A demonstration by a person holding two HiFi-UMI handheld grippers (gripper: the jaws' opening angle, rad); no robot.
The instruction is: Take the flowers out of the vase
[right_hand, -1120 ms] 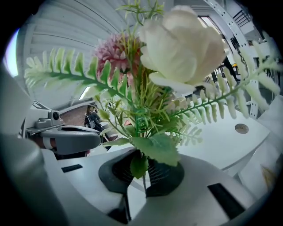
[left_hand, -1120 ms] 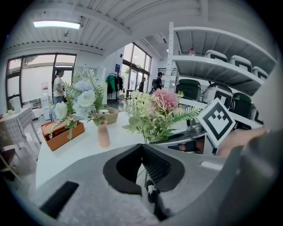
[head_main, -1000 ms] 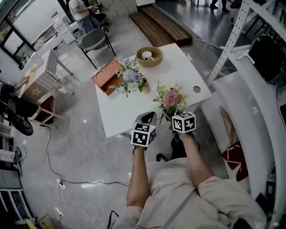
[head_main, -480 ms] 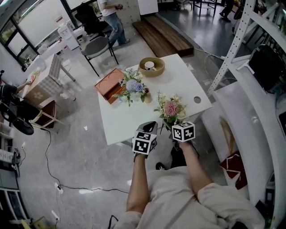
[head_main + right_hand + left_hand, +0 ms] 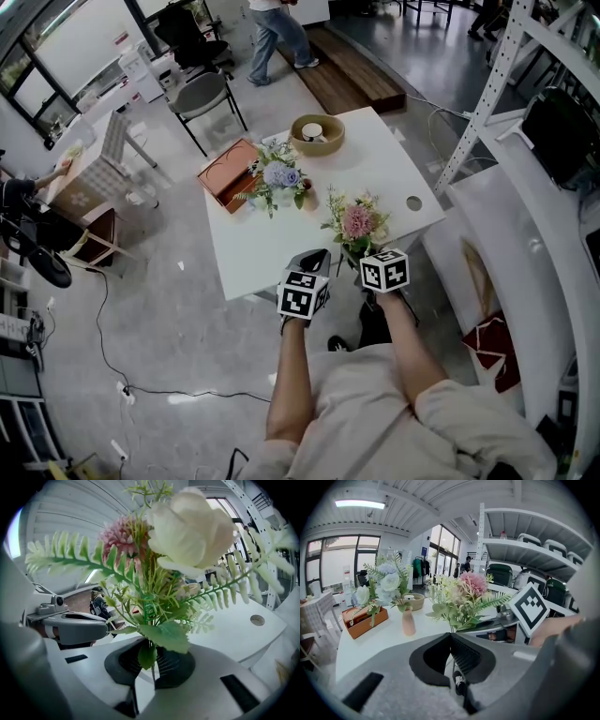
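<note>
Flowers (image 5: 356, 223): where are they shown?

A bouquet with a pink head, a cream rose and fern fronds is shown upright at the near edge of the white table (image 5: 375, 164), right of its middle. Its thin stems are pinched between the jaws of the right gripper (image 5: 150, 654). Whether the stem ends touch the table cannot be told.

How is the other tool drawn?

The left gripper (image 5: 451, 637) is held just left of the right one, also at the near edge. Its jaws are pressed together, with nothing gripped.

What else is marked on the table?

A blue-and-white bouquet (image 5: 277, 176) is stood in a small peach vase (image 5: 408, 622), to the far left of the held flowers and apart from them. An orange-brown tray (image 5: 223, 169) is set at the far left corner, just beside that bouquet's foliage. A round wooden bowl (image 5: 317, 134) with a small white item inside is placed at the far edge. A round hole (image 5: 413, 202) is seen in the table top near the right edge.
</note>
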